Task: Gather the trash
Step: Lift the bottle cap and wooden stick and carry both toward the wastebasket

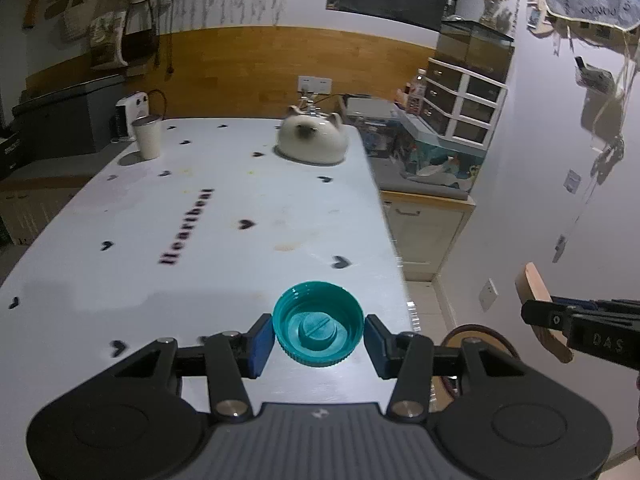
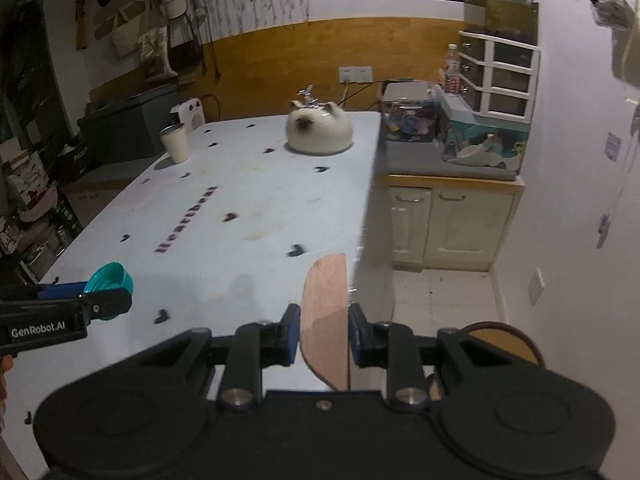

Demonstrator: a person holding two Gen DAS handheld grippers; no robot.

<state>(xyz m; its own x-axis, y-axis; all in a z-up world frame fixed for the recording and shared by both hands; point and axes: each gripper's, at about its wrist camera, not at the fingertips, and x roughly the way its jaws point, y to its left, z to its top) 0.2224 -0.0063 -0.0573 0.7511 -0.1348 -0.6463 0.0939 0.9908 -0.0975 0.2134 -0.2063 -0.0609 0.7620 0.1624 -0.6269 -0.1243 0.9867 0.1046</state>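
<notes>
Teal ribbed round plastic cap (image 1: 318, 325), hollow side up, was clenched between left gripper (image 1: 318, 338) jaws above worktop (image 1: 200, 220) near edge. Flat thin tan curved-edged wooden piece (image 2: 325, 320) was gripped on edge by right gripper (image 2: 324, 334), over worktop's right edge. Both grippers pointed downward. White cat-shaped dome (image 1: 312, 138) and cream cup (image 1: 147, 137) stood at far edge.

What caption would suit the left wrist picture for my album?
Left gripper holding a teal bottle cap above a heart-patterned white table.
</notes>
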